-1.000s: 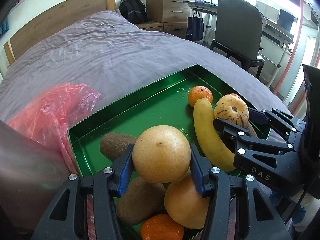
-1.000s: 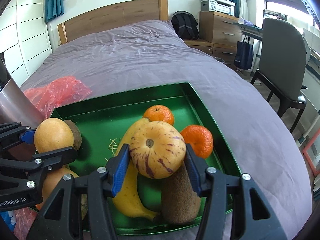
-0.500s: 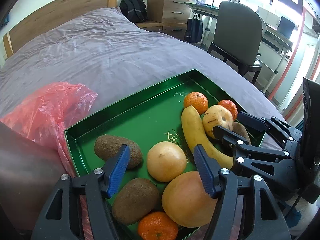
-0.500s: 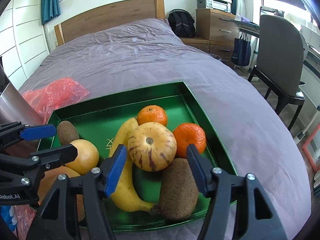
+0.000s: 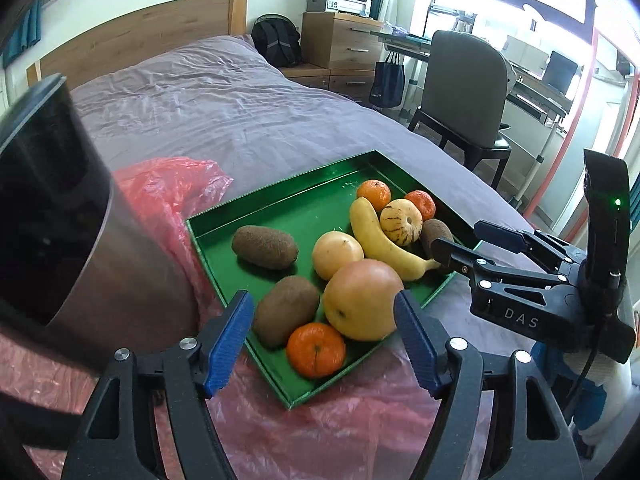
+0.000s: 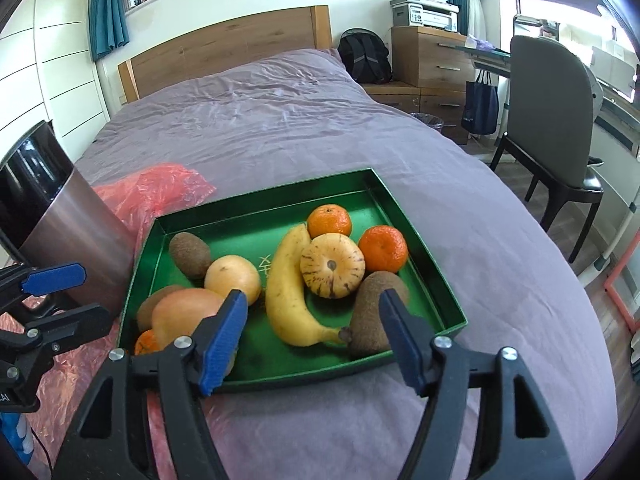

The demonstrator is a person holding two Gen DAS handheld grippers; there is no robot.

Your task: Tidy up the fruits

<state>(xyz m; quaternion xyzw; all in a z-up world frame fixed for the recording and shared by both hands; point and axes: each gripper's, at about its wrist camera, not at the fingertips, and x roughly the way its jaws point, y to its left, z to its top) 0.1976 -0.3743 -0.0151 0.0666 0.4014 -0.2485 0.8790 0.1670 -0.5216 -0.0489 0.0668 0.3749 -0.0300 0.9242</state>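
A green tray (image 5: 280,204) (image 6: 248,220) on the bed holds a banana (image 5: 380,240) (image 6: 286,288), a striped melon (image 5: 401,222) (image 6: 332,266), a pale round citrus (image 5: 337,254) (image 6: 232,280), a large grapefruit (image 5: 362,300) (image 6: 184,312), three kiwis and three mandarins. My left gripper (image 5: 323,300) (image 6: 80,294) hovers back from the tray's near corner. Its jaws are opening and the pads touch no fruit. My right gripper (image 6: 312,296) (image 5: 458,236) hangs over the tray's near right edge, jaws opening wide, with nothing gripped.
A red plastic bag (image 5: 168,188) (image 6: 160,188) lies under and left of the tray. A tall steel cylinder (image 5: 60,216) (image 6: 68,224) stands close on the left. Purple bedding stretches beyond the tray, and a chair (image 5: 460,92) (image 6: 552,112) stands right of the bed.
The left gripper let go of the pale round citrus and the right let go of the striped melon. Both fruits now rest in the tray. Both grippers pulled back and up, jaws widening.
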